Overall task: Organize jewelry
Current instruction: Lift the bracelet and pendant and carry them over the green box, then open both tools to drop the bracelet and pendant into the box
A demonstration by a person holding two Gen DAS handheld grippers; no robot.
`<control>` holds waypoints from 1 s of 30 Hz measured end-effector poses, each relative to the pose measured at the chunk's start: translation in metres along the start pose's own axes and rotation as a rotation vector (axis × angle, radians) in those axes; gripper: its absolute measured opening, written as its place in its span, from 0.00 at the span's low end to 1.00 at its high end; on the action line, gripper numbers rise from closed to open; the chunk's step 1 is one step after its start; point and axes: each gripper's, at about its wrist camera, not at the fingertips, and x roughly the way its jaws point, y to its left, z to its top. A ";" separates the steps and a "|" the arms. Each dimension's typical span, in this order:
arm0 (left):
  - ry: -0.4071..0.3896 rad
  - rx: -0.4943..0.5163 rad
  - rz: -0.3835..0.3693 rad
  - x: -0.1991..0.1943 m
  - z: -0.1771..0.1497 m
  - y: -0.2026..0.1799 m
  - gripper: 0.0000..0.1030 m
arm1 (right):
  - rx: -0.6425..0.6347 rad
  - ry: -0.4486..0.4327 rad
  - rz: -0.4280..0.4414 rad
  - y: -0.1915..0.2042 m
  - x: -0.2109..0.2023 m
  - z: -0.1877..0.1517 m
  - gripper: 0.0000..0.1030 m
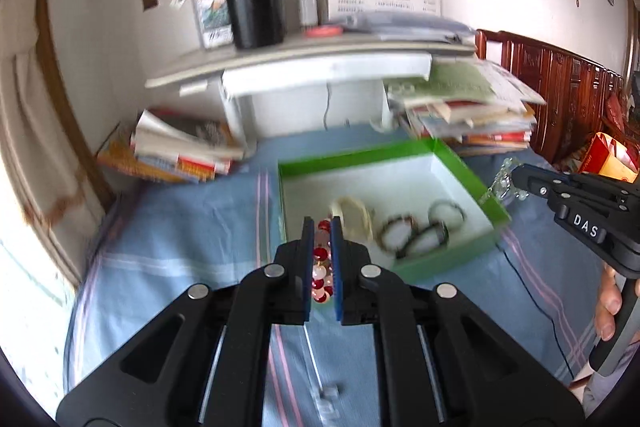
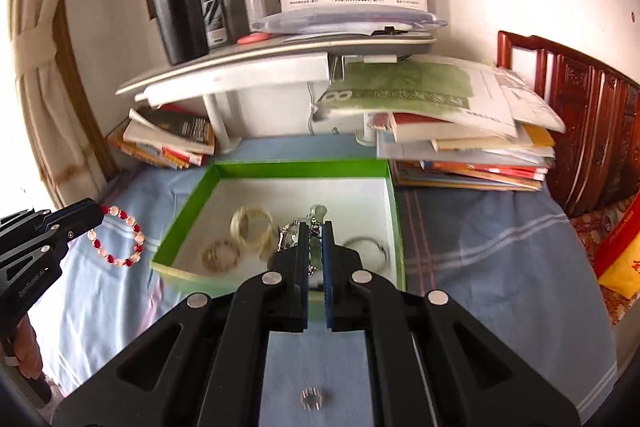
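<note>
The pics are a bit blurry, esp. the bracelets inside the green box point(image 2: 188, 211), so their beads are hard to make out. In the left wrist view the left hand-held gripper point(image 1: 321, 227) hides most of what it holds; only bits of red and pink beads show between its pads. The right wrist view shows the whole thing: a red and pink bead bracelet point(image 2: 118, 237) hanging from the tip, up in the air over the blue cloth point(image 2: 480, 247), just left of the box. The left one is pinching that bracelet.

The right hand-held gripper point(image 2: 315, 231) is pinching a silver chain bracelet point(image 2: 294, 233), held over the box. Its own view cuts most of it off. The left view shows it dangling by the box's right edge.

Only the right view shows a small ring point(image 2: 311, 398) on the cloth, w/ some fingers point(image 2: 28, 359) at the left edge.
</note>
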 end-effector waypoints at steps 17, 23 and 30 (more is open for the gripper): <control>0.211 -0.054 0.035 0.161 0.005 0.010 0.13 | -0.011 0.166 -0.078 -0.011 0.122 -0.009 0.14; 0.181 -0.048 0.087 0.131 -0.002 0.018 0.45 | -0.042 0.122 -0.056 -0.010 0.066 -0.022 0.38; 0.177 -0.056 0.121 0.058 -0.067 0.030 0.62 | -0.032 0.228 -0.004 -0.021 0.024 -0.091 0.38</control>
